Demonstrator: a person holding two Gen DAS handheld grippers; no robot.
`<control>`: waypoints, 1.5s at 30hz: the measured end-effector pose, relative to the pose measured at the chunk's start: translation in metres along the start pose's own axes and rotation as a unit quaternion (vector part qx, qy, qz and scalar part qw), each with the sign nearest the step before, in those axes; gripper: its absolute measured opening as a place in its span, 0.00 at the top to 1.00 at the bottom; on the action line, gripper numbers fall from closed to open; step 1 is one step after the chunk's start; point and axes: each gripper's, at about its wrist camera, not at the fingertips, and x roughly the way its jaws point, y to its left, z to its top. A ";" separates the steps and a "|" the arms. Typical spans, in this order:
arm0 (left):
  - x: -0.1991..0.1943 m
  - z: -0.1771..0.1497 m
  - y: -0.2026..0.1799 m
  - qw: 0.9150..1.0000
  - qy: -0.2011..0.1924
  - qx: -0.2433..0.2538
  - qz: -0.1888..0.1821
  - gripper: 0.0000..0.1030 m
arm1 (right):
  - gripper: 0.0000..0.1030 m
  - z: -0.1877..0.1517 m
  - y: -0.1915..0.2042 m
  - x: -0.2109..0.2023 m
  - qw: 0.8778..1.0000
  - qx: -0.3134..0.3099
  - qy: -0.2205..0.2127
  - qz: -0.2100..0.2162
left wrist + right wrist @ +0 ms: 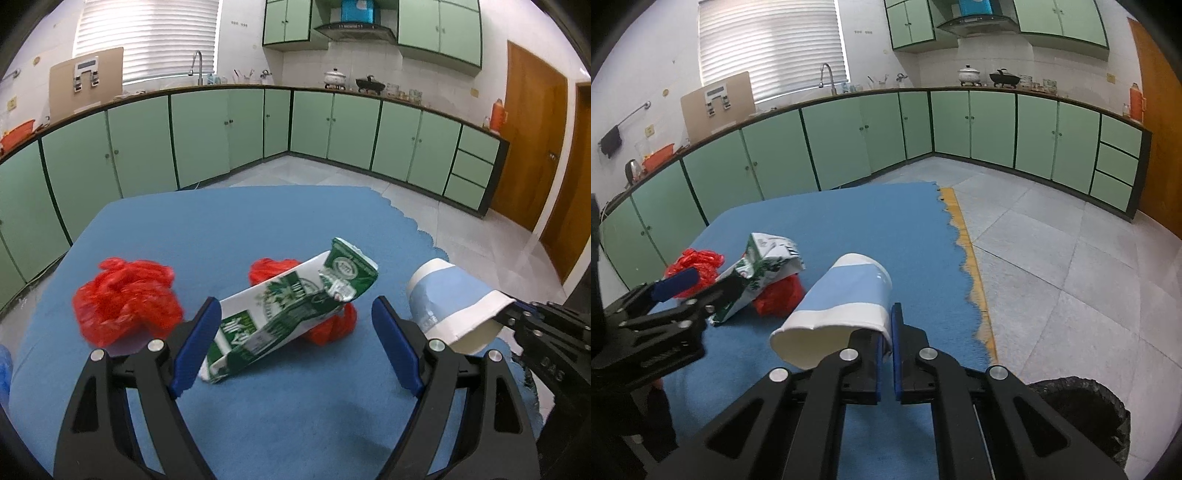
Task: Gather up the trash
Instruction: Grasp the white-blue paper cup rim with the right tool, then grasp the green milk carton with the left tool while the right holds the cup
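On the blue mat [258, 229] covering the table, several pieces of trash are waiting: a crushed green-and-white milk carton [288, 310] propped at a tilt on a red plastic bag [328, 328], and a second crumpled red bag [125, 299] lying a little apart to its left. The left gripper [295, 347] hangs with its blue fingers spread wide on either side of the carton's lower end; the left finger looks to be at or against the carton, the right one clear of it, so nothing is grasped. The right gripper [886, 354] is clenched on the rim of a blue-and-white paper cup [846, 299], holding it tipped on its side above the mat. A bin lined with a black bag [1082, 413] sits low by the table's right edge, just beside that gripper. Judging from this, the job is at an early stage: the cup is picked up but not dropped in, and the carton and both bags remain to be collected.
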 end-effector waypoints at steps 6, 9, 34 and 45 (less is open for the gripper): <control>0.019 0.004 -0.011 1.000 0.010 0.010 0.009 0.22 | 0.96 -0.001 -0.009 0.004 1.000 0.013 0.004 0.000; 0.025 0.005 -0.014 1.000 0.014 0.012 0.010 0.22 | 0.96 -0.001 -0.012 0.005 1.000 0.018 0.002 0.000; -0.047 0.017 0.003 0.998 -0.061 -0.017 -0.022 0.73 | 0.96 0.006 -0.006 -0.034 0.999 0.006 -0.038 0.022; -0.095 0.020 -0.025 0.994 -0.089 -0.001 -0.067 0.74 | 0.96 0.012 -0.014 -0.084 0.998 0.000 -0.068 0.013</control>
